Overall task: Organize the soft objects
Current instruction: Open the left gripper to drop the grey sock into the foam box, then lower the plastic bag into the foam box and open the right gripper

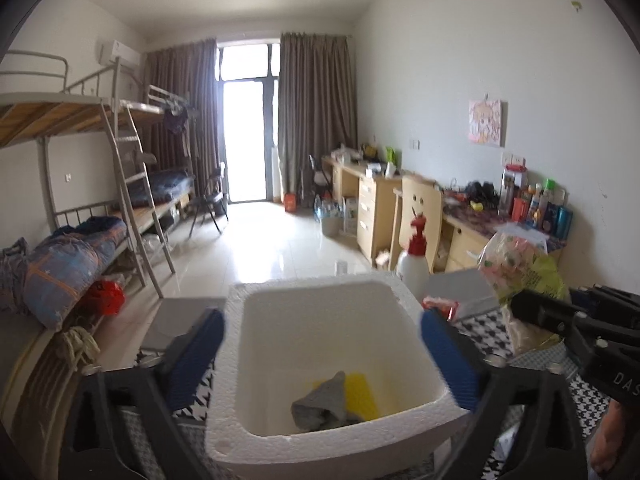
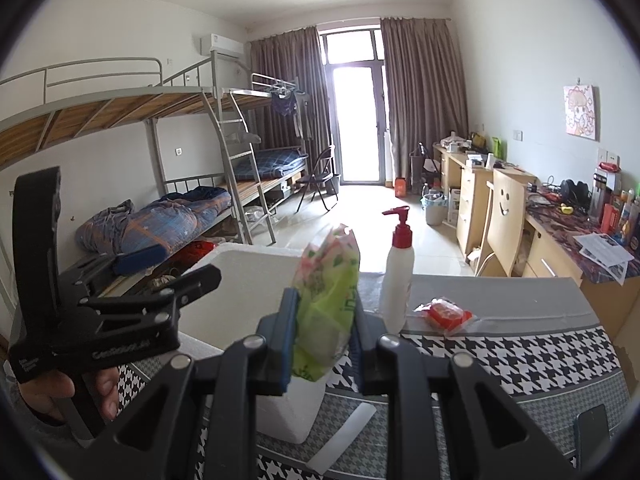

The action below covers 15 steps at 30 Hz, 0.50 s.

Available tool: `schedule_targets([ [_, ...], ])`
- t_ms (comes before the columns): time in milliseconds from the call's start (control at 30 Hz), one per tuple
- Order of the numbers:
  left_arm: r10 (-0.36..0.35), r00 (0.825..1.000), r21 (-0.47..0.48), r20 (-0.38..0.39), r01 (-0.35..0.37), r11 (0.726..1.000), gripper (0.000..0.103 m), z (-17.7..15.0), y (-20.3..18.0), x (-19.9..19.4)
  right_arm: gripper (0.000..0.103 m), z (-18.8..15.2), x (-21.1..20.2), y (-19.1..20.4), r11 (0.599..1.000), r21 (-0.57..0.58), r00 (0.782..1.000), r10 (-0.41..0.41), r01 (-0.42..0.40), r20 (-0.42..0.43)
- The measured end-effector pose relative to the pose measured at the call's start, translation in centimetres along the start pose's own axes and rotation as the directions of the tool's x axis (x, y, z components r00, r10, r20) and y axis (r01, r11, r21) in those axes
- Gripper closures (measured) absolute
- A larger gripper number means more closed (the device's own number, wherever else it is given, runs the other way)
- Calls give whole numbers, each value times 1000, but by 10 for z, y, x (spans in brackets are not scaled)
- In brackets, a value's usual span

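Foam box (image 1: 320, 360): white polystyrene, open top, standing on the houndstooth-patterned worktop (image 2: 520, 360).
Box contents: one grey cloth item (image 1: 320, 404) lies crumpled on the box floor, partly over a yellow item (image 1: 360, 396); the yellow item's long axis runs from the near wall toward the far wall.
Left tongs (image 1: 320, 360): spread wide, blue pads on either side of the box opening, nothing between them; both pads clear of the grey cloth below.
Right tongs (image 2: 325, 332): pinching a soft plastic packet (image 2: 328, 300), green and pink print.
Packet orientation: long axis upright, upper end pointing up and slightly away from the camera, lower end hanging below the pads.
Packet location: held above the worktop, just beside the right side of the foam box.
Other worktop items: white pump bottle (image 2: 396, 280) with red head, upright behind the packet; small red wrapped packet (image 2: 444, 314) lying flat to its right.
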State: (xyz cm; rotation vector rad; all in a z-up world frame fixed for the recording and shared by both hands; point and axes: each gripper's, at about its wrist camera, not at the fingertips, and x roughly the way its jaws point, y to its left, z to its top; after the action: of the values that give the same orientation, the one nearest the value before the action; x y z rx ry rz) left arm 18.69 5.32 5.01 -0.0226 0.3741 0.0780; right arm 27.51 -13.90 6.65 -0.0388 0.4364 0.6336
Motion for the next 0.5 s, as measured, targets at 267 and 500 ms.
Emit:
schedule_targets([
  [267,37,999,5,20,-37,999,1,-1,10,-8,76,0,7,5,1000,-5,1000,11,-11,-11],
  [500,64,998,-23,14,-64,998,1,-6,23,-14,76,2,10,11,999,-18,1000,27,-27,-17],
])
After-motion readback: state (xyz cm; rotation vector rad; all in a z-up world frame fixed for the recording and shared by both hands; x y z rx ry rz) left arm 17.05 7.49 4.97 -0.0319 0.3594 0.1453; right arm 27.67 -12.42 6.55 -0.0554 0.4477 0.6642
